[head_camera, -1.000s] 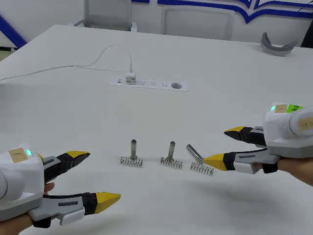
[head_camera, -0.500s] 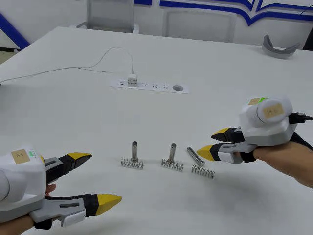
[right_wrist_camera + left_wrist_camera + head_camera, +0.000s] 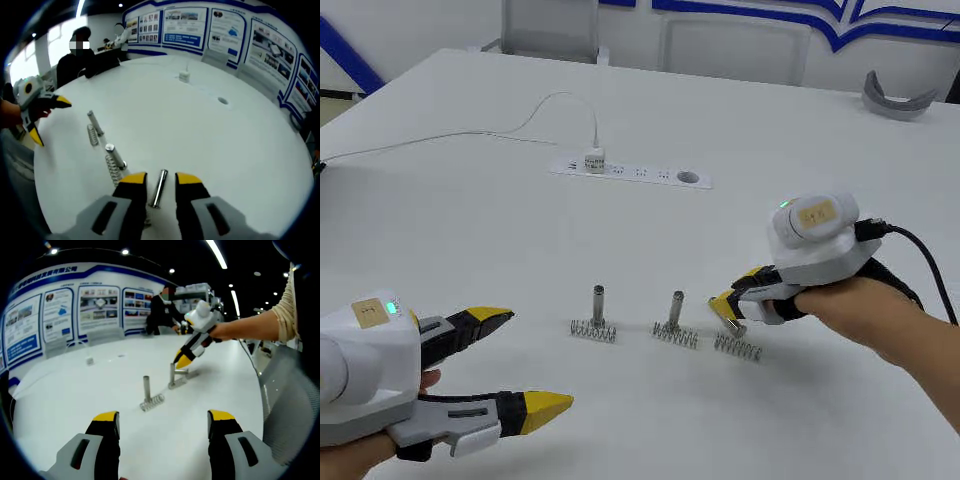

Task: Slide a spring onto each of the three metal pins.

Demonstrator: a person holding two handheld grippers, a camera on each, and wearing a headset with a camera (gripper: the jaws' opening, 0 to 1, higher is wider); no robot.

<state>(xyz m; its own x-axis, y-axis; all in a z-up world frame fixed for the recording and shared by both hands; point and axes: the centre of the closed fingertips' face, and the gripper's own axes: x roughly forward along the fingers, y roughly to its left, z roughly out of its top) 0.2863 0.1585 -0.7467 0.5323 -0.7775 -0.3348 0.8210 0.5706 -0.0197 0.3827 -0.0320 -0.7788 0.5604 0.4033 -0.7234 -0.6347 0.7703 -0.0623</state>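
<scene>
A: Right gripper (image 3: 726, 306), jaw state?

B: Jaws are standing narrowly apart. They are straddling the lying pin (image 3: 159, 188), which is resting flat on the table (image 3: 470, 220) between the yellow tips. A sliver of gap is showing on each side, so it is not clamping anything.

A: Its spring?

B: The third spring (image 3: 737, 347) is lying just beside that gripper's left jaw, partly hidden behind it.

A: Other pins, as seen from the right gripper?

B: The middle pin (image 3: 115, 156) is standing upright ahead and to the left of the jaws, and the far pin (image 3: 95, 123) is standing beyond it. Each has a spring lying at its foot: the middle spring (image 3: 113, 167) and the far spring (image 3: 92, 135). None is threaded on a pin.

A: Left gripper (image 3: 532, 360)?

B: Jaws are spread wide and gripping nothing. The far pin is standing straight ahead of them, well apart.
</scene>
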